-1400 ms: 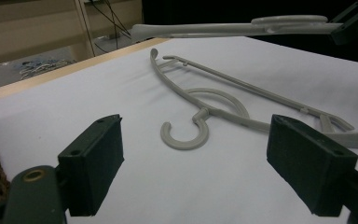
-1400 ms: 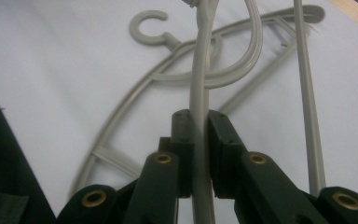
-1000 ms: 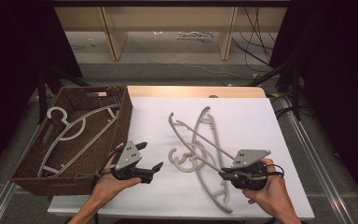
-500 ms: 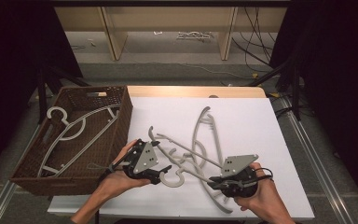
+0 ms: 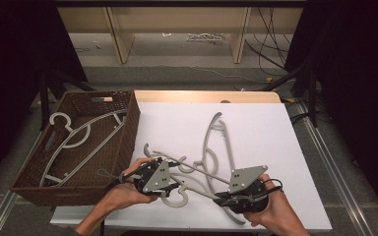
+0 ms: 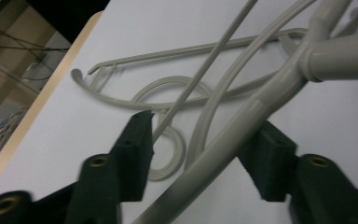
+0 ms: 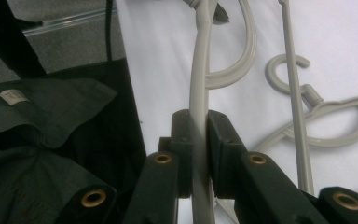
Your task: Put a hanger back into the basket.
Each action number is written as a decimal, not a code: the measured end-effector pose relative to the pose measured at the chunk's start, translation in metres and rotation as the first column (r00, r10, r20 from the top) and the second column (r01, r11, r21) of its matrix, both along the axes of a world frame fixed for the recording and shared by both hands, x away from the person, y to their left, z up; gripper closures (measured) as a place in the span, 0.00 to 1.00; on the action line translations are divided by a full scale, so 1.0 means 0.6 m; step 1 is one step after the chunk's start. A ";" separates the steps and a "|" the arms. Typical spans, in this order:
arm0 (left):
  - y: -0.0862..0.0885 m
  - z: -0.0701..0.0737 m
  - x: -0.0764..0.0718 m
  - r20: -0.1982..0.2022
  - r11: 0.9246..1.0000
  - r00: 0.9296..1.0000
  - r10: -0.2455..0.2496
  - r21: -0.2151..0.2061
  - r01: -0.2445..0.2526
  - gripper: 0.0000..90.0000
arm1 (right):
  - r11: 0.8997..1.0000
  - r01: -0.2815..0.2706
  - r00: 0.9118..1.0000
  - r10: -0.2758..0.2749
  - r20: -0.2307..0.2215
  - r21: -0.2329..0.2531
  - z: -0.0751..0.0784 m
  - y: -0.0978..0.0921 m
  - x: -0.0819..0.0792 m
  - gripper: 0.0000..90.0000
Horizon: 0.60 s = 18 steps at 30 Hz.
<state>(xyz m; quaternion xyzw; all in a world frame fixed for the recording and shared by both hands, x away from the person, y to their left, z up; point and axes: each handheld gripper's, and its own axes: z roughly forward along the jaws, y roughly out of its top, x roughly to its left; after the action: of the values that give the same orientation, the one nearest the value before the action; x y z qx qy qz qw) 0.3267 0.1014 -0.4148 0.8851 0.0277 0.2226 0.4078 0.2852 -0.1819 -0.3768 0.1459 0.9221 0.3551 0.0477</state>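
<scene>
Fig. 1. High view: you work at a white table (image 5: pixel 275 147) with 2 hand-held grippers. Your right gripper (image 5: pixel 225 199) sits near the front edge, at the lower end of a grey hanger (image 5: pixel 193 183) that runs leftward across the table toward your left gripper (image 5: pixel 174 183). A second grey hanger (image 5: pixel 215 142) lies flat just behind, its hook crossing the first. To your left, a brown wicker basket (image 5: pixel 128 123) stands touching the table's edge and holds another hanger (image 5: pixel 74 140).

Right gripper view: your right gripper (image 7: pixel 199 154) has its 2 jaws pressed together on the arm of the grey hanger (image 7: pixel 199 84), which passes straight up between the pads. The second hanger (image 7: pixel 317 121) rests on the table to the right of it, apart from the jaws.

Left gripper view: your left gripper (image 6: pixel 200 154) has its jaws spread apart. The thick arm of the grey hanger (image 6: pixel 242 126) runs diagonally through the gap between them; whether either pad touches it cannot be told. A thin crossbar (image 6: pixel 200 74) passes just beside the left-hand jaw. The second hanger (image 6: pixel 168 93) lies flat on the table beyond, its hook (image 6: pixel 168 158) curling below the jaw tip.
</scene>
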 end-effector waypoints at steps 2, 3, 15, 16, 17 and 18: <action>0.001 -0.001 -0.001 -0.005 1.000 1.000 -0.028 -0.001 0.028 0.62 | 1.000 -0.006 1.000 0.006 0.006 0.004 0.000 -0.001 0.002 0.91; 0.002 -0.001 -0.002 -0.002 0.999 0.999 -0.051 0.014 0.051 0.64 | 1.000 -0.010 1.000 0.010 0.004 0.002 0.000 -0.002 0.002 0.91; -0.005 0.019 -0.015 -0.019 0.993 0.993 -0.116 -0.007 0.116 0.81 | 0.995 -0.061 0.997 0.056 0.062 0.082 0.011 -0.039 0.018 0.88; -0.007 0.019 -0.016 -0.019 0.993 0.993 -0.115 -0.013 0.115 0.81 | 0.995 -0.054 0.997 0.049 0.062 0.081 0.012 -0.040 0.018 0.87; -0.008 0.020 -0.017 -0.035 0.994 0.993 -0.112 -0.012 0.112 0.82 | 0.995 -0.044 0.997 0.039 0.066 0.084 0.013 -0.042 0.019 0.86; -0.009 0.020 -0.019 -0.041 0.994 0.994 -0.106 -0.015 0.105 0.82 | 0.996 -0.033 0.997 0.026 0.071 0.086 0.014 -0.043 0.020 0.85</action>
<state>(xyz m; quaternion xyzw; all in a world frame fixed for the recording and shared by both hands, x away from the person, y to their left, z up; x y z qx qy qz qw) 0.3150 0.0962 -0.4029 0.8872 -0.0091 0.1820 0.4239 0.2973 -0.2079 -0.3686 0.1218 0.9057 0.4003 0.0681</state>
